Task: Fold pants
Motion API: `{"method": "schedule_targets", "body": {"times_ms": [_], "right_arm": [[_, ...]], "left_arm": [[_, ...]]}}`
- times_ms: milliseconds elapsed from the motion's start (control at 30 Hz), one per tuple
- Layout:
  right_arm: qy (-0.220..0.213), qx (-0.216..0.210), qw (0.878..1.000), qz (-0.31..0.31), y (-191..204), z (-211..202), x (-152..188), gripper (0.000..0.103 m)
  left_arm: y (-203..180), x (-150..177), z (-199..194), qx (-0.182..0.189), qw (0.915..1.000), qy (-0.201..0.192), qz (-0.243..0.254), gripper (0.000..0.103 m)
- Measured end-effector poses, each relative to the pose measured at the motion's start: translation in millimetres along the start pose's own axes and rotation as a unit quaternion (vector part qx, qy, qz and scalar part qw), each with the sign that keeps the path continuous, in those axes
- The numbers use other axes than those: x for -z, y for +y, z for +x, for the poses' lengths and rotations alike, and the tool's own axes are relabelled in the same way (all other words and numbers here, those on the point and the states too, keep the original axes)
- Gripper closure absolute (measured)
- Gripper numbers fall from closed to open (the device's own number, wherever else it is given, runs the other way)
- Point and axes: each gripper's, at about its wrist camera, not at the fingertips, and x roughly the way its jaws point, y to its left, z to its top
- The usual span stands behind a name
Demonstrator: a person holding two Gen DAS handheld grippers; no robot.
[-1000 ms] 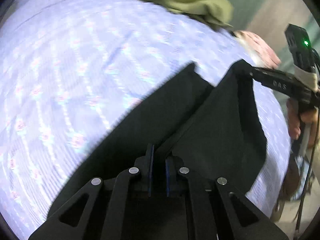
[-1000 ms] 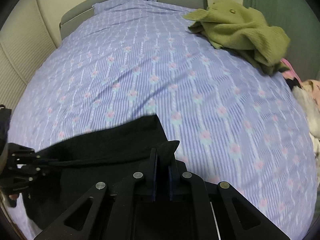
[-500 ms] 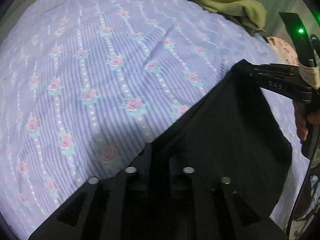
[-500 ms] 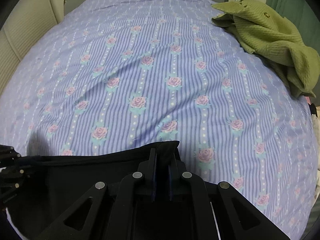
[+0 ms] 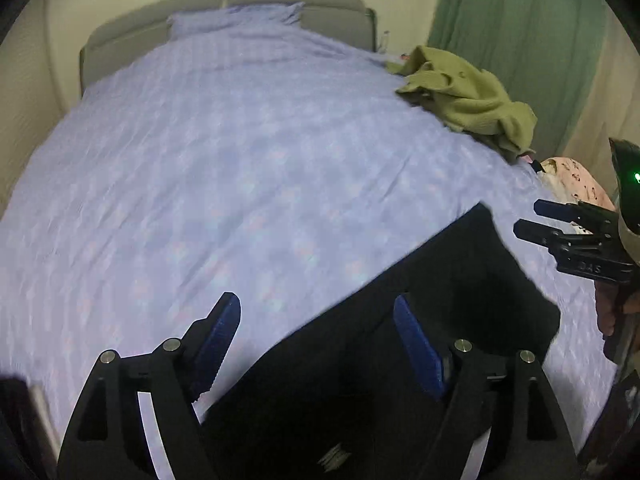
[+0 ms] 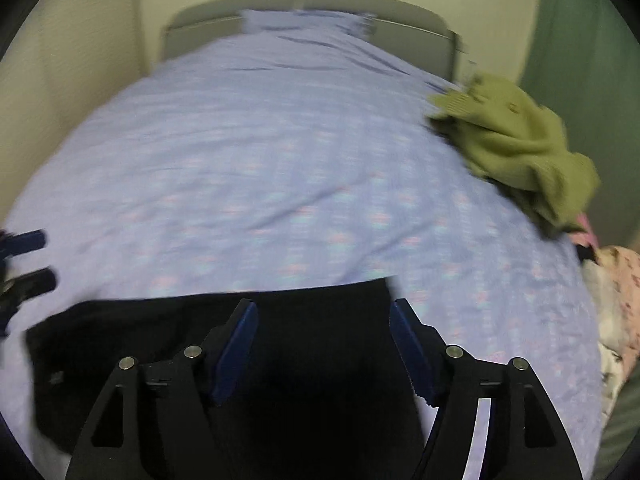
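Green knit garment lies crumpled on the purple bedspread.

Left black two-finger gripper with blue ribbed pads is sitting wide open, fingers splayed, nothing clamped between them. Right black two-finger gripper with blue pads is likewise spread wide, gripping nothing. In the left wrist view the right unit is showing at the far right edge, jaws parted, pointing left, with the person's bare hand wrapping its handle below.
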Motion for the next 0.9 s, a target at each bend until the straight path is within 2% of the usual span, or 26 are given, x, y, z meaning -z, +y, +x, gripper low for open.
{"method": "schedule_targets", "body": {"times_ms": [100, 200, 300, 433, 600, 700, 733, 767, 833, 900], "right_arm": [[0.020, -0.047, 0.998, -0.019, 53, 4, 9, 0.034], [0.043, -0.087, 0.995, -0.037, 101, 17, 22, 0.034], [0.062, -0.107, 0.991, -0.045, 135, 30, 31, 0.034], [0.084, -0.117, 0.989, -0.028, 150, 47, 37, 0.034], [0.111, -0.117, 0.987, 0.017, 145, 60, 39, 0.034], [0.117, -0.109, 0.987, 0.027, 144, 67, 38, 0.034], [0.118, -0.108, 0.987, 0.026, 145, 68, 38, 0.034], [0.119, -0.105, 0.987, 0.024, 146, 69, 38, 0.034], [0.121, -0.102, 0.987, 0.020, 149, 73, 37, 0.034], [0.124, -0.099, 0.987, 0.018, 152, 77, 36, 0.034]], "left_arm": [[39, 28, -8, -0.008, 0.9993, 0.035, -0.012, 0.024], [57, 53, -7, 0.020, 0.9978, 0.062, -0.014, 0.025], [66, 64, 1, 0.042, 0.9957, 0.082, -0.009, 0.025], [79, 70, 22, 0.066, 0.9915, 0.110, -0.021, 0.029], [80, 81, 42, 0.113, 0.9812, 0.155, -0.019, 0.036], [76, 86, 49, 0.119, 0.9785, 0.169, -0.006, 0.052], [76, 86, 50, 0.113, 0.9794, 0.168, -0.002, 0.064], [76, 86, 50, 0.108, 0.9800, 0.167, -0.001, 0.070], [79, 85, 48, 0.113, 0.9803, 0.161, -0.011, 0.080], [82, 83, 39, 0.112, 0.9835, 0.140, -0.022, 0.083]]}}
